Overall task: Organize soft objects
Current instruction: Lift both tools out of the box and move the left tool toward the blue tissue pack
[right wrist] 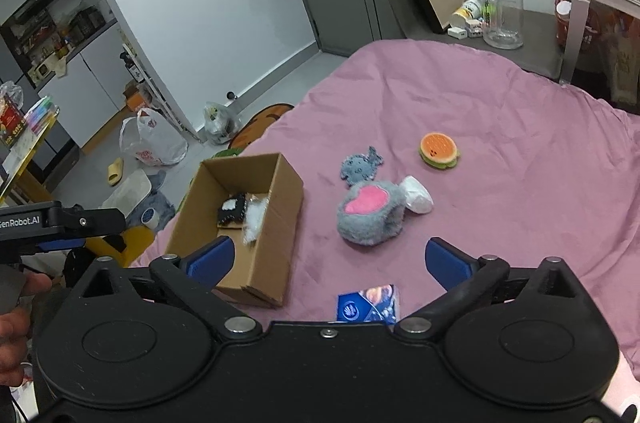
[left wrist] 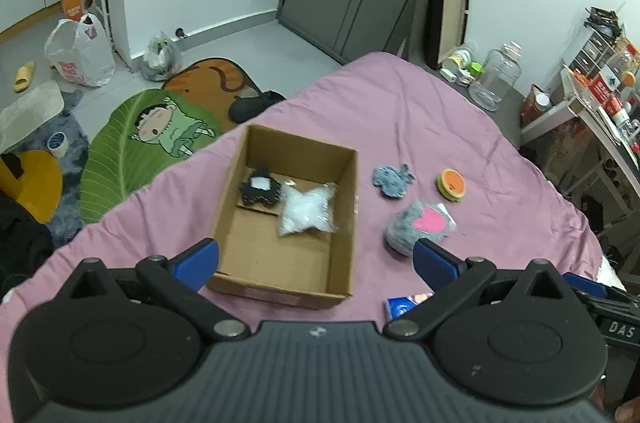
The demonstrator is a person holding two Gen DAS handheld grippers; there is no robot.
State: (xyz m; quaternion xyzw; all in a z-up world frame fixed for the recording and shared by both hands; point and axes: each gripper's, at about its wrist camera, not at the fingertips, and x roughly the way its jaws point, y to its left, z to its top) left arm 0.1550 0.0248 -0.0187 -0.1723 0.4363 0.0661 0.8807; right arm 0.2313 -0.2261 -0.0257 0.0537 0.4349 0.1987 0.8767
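On the pink bed [right wrist: 500, 151] the box [right wrist: 280, 199] stands near the edge and can slide off if a gripper pushes it, while the grey plush [right wrist: 370, 213], burger [right wrist: 438, 149] and small toy [right wrist: 360, 169] lie beside it, and both the left gripper [left wrist: 316, 259] and the right gripper [right wrist: 330, 259] are wide open and hold nothing.

Home bedroom: pink-sheeted bed [left wrist: 400, 111], cartoon rugs [left wrist: 132, 151].

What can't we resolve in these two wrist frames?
- Blue packet: lower part hidden by the right tongs' body; in the left wrist view mostly behind the left tongs.
- White item: tucked behind the grey plush, identity unclear in both views.
- Cardboard box interior: near wall hides part of the floor in the right wrist view.
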